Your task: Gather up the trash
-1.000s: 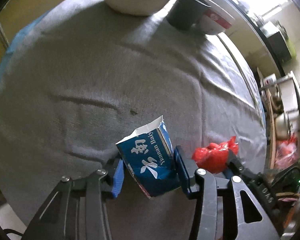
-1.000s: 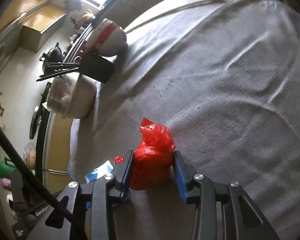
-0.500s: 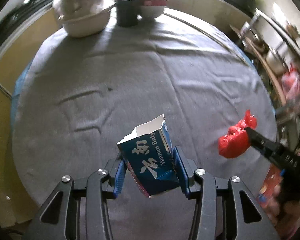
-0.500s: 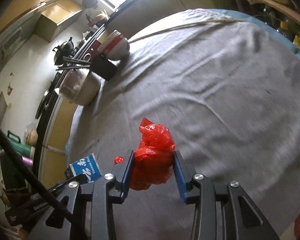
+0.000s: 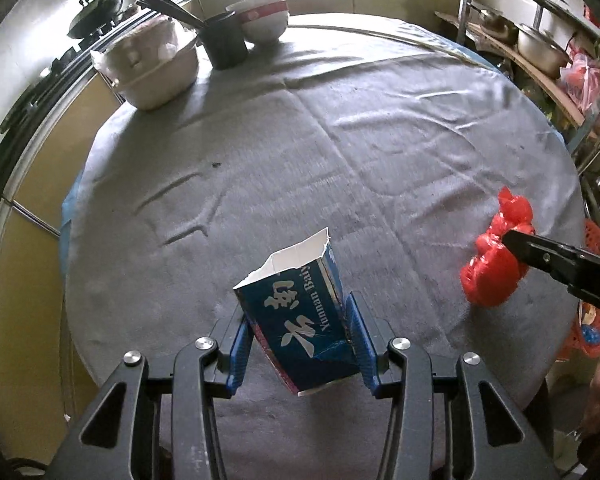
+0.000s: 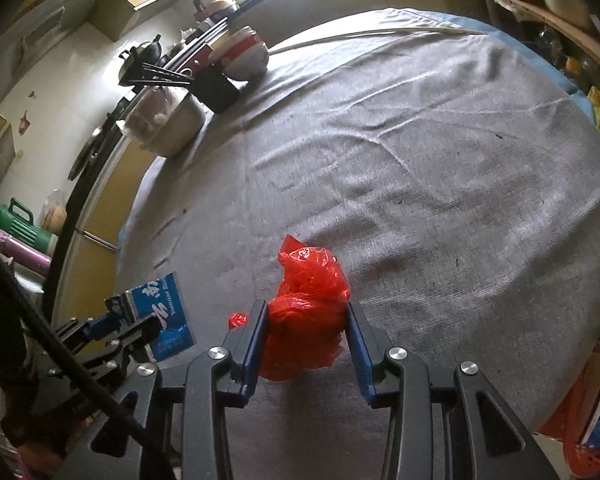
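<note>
Only the right wrist view is showing a green jug (image 6: 14,220) off the table's (image 5: 380,140) left edge. The left tool (image 5: 300,344) is clamping a torn blue carton (image 5: 300,312) above the grey cloth; the right tool (image 6: 306,340) is squeezing a crumpled red bag (image 6: 308,312). A dark cup (image 5: 224,44) is holding chopsticks (image 5: 168,8).

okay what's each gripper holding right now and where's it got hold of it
Left gripper: a torn blue carton, pinched across its lower side walls. Right gripper: a crumpled red bag, squeezed across its middle.
</note>
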{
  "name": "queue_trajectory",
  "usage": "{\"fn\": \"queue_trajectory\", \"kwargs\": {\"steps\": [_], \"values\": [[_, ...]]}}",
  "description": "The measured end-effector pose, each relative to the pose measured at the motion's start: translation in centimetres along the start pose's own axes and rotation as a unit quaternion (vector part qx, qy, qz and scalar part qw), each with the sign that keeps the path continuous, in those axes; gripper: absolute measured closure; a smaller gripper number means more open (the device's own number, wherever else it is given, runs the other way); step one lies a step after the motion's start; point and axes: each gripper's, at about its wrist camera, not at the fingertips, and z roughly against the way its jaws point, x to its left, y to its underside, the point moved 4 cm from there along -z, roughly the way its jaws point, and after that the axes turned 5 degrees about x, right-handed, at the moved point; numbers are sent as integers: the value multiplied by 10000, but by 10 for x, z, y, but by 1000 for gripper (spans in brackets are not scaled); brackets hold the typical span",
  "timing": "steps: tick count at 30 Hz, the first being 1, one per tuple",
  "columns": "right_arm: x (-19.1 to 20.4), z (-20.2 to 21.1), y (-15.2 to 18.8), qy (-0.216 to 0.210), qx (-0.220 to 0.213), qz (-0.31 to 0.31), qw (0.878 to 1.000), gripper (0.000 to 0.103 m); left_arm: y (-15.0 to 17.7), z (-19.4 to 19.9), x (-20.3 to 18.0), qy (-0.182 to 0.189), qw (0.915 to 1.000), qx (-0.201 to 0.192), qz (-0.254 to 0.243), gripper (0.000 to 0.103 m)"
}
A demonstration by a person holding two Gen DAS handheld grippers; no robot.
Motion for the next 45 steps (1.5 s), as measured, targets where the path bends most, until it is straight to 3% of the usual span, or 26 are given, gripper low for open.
{"fn": "queue_trajectory", "kwargs": {"steps": [14,21,31,40,45], "values": [[-2,-7,-8,-210,63,-328,9992,44,-4,-9,1,-103,9999,101,15,54],[-3,-4,-7,-246,92,-437,9987,43,-5,-7,5,35,9999,74,80,40],[-11,1,-3,-190,51,-685,9975,42,-4,3,37,1015,9929,125,607,36],[-4,-17,0,-87,221,-762,9968,42,1,0,47,1464,9842,251,963,33],[-3,-27,3,-321,305,-870,9952,42,-4,-12,40,1551,9813,393,1066,33]]}}
